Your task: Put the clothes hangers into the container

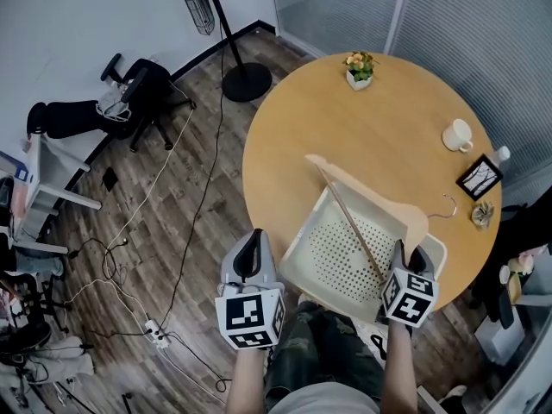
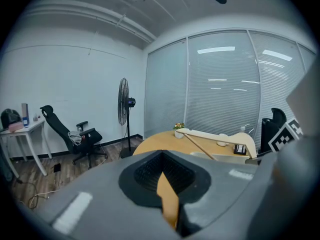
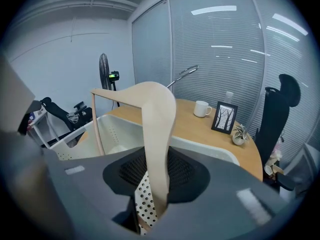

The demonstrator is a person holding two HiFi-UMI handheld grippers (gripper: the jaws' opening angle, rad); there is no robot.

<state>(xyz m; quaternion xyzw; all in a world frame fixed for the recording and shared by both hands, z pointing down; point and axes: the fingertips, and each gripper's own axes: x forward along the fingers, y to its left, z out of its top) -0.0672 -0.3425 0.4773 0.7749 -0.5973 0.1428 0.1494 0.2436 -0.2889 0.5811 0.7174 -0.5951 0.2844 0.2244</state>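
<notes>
A pale wooden clothes hanger [image 1: 371, 198] with a metal hook [image 1: 447, 207] stands tilted above a white perforated basket [image 1: 297, 244] at the near edge of the round table. My right gripper [image 1: 410, 257] is shut on the hanger's right shoulder [image 3: 157, 134], over the basket's near right corner [image 3: 120, 129]. Its jaws [image 3: 155, 204] clamp the wood between them. My left gripper [image 1: 249, 250] hangs just left of the basket, off the table edge, jaws together and holding nothing. The left gripper view shows the hanger [image 2: 210, 134] beyond that gripper [image 2: 167, 194].
On the table behind the basket are a white mug [image 1: 457, 134], a small picture frame [image 1: 479, 178], a little ornament [image 1: 482, 216] and a potted plant [image 1: 360, 69]. A standing fan [image 1: 246, 80], an office chair [image 1: 142, 93] and cables occupy the floor at left.
</notes>
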